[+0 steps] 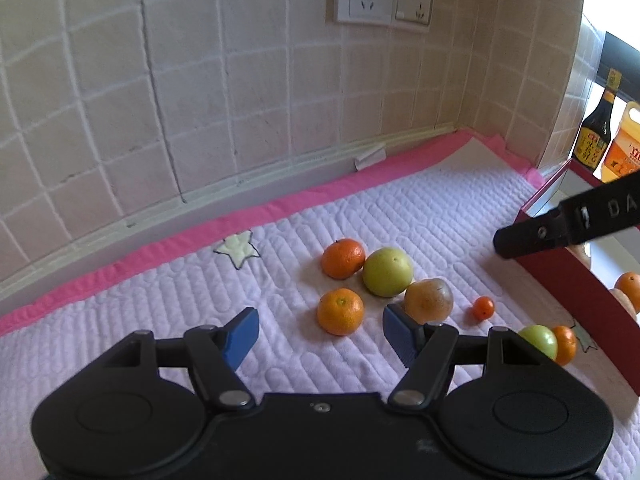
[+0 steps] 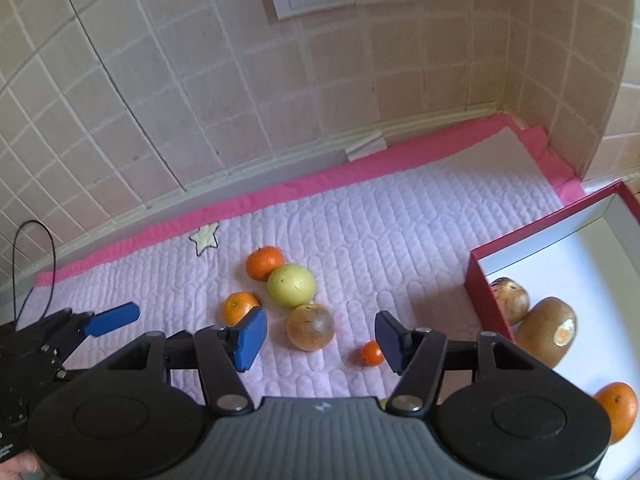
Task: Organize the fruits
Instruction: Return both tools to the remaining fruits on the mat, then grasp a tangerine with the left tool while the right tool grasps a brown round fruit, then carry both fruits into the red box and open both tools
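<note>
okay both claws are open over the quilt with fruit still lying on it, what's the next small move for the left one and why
Probably ease the left claw down and forward around the near orange. That fruit lies between its open pads on the quilt, loose and apart from the green fruit, outside the red box.

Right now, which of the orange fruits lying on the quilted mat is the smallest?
The tiny round orange fruit lying alone toward the red box. It is far smaller than the other oranges, such as the two mandarins by the green apple.

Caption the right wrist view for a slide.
Open right gripper above the brownish pear on a quilted mat, red box alongside.
</note>
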The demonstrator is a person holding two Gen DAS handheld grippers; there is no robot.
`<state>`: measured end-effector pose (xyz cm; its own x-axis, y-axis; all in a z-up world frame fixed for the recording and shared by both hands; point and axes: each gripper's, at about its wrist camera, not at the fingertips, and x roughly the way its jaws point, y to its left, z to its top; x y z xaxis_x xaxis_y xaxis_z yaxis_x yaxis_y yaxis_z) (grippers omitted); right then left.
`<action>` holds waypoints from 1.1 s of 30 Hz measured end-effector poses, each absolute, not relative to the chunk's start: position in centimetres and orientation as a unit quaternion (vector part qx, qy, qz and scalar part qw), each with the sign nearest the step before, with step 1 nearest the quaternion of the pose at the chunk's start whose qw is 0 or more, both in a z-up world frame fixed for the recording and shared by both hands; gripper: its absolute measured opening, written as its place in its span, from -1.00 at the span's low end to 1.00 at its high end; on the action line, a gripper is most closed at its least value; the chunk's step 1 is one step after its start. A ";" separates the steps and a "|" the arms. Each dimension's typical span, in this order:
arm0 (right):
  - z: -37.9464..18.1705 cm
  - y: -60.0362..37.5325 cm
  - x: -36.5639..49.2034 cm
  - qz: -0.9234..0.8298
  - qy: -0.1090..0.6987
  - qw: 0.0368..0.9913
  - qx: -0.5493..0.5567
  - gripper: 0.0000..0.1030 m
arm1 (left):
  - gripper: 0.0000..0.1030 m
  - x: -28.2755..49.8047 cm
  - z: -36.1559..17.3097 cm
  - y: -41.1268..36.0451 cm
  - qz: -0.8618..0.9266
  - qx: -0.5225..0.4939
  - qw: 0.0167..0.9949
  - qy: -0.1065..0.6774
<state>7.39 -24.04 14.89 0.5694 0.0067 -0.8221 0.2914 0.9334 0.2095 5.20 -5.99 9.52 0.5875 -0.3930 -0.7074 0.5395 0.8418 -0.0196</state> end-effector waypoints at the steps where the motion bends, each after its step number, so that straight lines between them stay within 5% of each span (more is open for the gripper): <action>1: 14.3 -24.1 7.7 -0.080 0.462 0.868 0.162 0.19 | 0.58 5.6 9.0 -6.2 -0.265 0.097 0.883 0.376; 16: 7.9 -23.7 12.4 -0.056 0.511 0.842 0.166 0.08 | 0.56 10.1 3.6 -8.7 -0.297 0.090 0.853 0.420; 21: 6.7 -23.9 13.4 -0.052 0.519 0.834 0.178 0.00 | 0.26 10.7 3.0 -9.4 -0.299 0.090 0.851 0.422; 24: 6.3 -24.0 13.6 -0.051 0.521 0.832 0.186 -0.12 | -0.12 10.6 3.0 -9.5 -0.309 0.095 0.851 0.414; 33: 11.3 -25.9 10.3 -0.073 0.460 0.862 0.201 -0.14 | -0.14 8.3 8.3 -9.8 -0.334 0.087 0.867 0.360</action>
